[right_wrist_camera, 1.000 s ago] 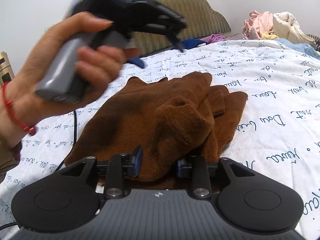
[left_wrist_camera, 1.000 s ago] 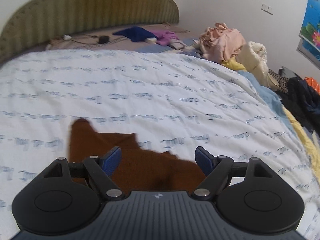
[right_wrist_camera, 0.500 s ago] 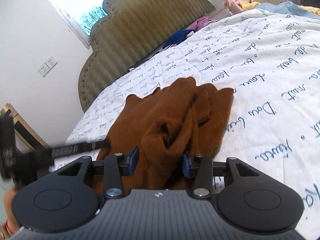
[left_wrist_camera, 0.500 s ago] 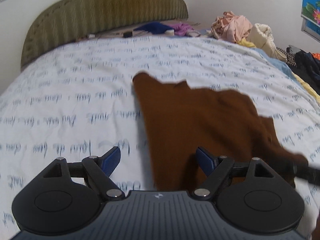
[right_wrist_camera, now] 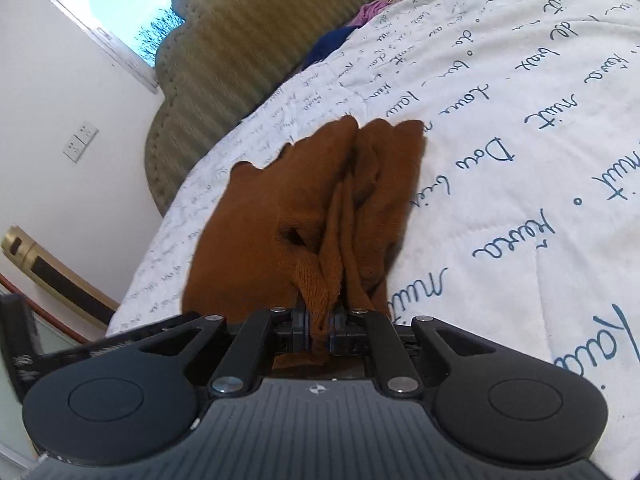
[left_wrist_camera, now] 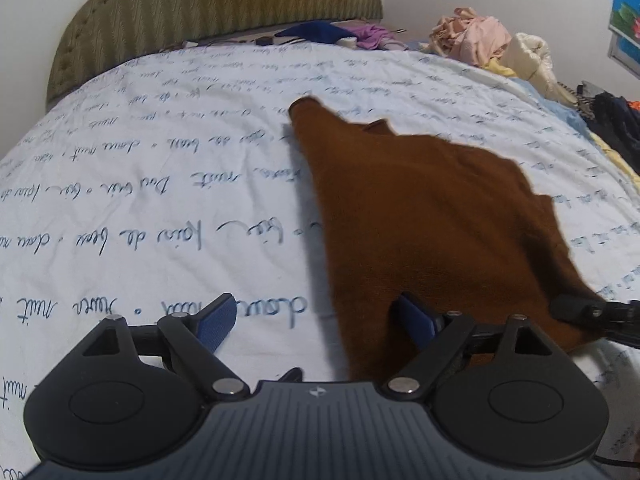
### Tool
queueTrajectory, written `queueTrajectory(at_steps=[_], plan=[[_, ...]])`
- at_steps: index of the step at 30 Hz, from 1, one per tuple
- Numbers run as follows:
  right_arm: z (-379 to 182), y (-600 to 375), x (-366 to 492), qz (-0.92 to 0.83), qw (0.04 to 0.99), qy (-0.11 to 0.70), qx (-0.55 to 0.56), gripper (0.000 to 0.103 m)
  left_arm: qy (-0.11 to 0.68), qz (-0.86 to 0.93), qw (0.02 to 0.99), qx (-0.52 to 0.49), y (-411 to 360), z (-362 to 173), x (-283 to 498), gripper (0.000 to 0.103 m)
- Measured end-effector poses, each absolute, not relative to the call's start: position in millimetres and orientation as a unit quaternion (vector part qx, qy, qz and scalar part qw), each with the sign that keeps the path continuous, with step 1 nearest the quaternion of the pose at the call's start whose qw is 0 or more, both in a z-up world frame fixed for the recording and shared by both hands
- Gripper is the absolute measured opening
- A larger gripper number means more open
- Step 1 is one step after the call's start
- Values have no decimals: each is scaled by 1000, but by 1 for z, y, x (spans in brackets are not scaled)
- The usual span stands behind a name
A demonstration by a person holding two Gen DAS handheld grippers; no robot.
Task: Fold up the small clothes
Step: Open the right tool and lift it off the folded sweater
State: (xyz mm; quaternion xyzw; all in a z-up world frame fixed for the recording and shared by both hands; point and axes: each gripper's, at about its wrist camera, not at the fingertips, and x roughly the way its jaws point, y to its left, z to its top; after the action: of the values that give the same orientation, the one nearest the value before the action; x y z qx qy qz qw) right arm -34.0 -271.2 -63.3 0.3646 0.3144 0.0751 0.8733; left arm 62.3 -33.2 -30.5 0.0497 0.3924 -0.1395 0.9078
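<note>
My left gripper (left_wrist_camera: 316, 320) hangs low over the bed (left_wrist_camera: 160, 184) with its fingers spread wide and nothing between them; the left finger is above bare printed bedspread, the right finger above the near edge of the brown garment (left_wrist_camera: 420, 216). That garment lies stretched across the bed, running from a far corner down to the near right. My right gripper (right_wrist_camera: 319, 326) is pressed together on a bunched fold at its near right edge, and the knit gathers into pleats just ahead of the fingers.

I judge the cloth soft, light and limp: it will sag and crease wherever it is unsupported, and the knit should grip the pads well. The sensible hold for my left gripper is the near left corner or hem, opposite my right grip, so the edge pulls taut and flat.

At the far right, a heap of other clothes (left_wrist_camera: 476, 36) sits well apart.
</note>
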Motion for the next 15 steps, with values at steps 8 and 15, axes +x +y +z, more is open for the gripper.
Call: queueTrajectory(at_steps=[8, 15], plan=[[-16, -270, -40, 27, 927, 256, 271, 30, 351, -152, 920, 87, -63, -10, 53, 88], [-17, -239, 2, 59, 934, 298, 189, 31, 375, -146, 912, 84, -82, -26, 63, 88]])
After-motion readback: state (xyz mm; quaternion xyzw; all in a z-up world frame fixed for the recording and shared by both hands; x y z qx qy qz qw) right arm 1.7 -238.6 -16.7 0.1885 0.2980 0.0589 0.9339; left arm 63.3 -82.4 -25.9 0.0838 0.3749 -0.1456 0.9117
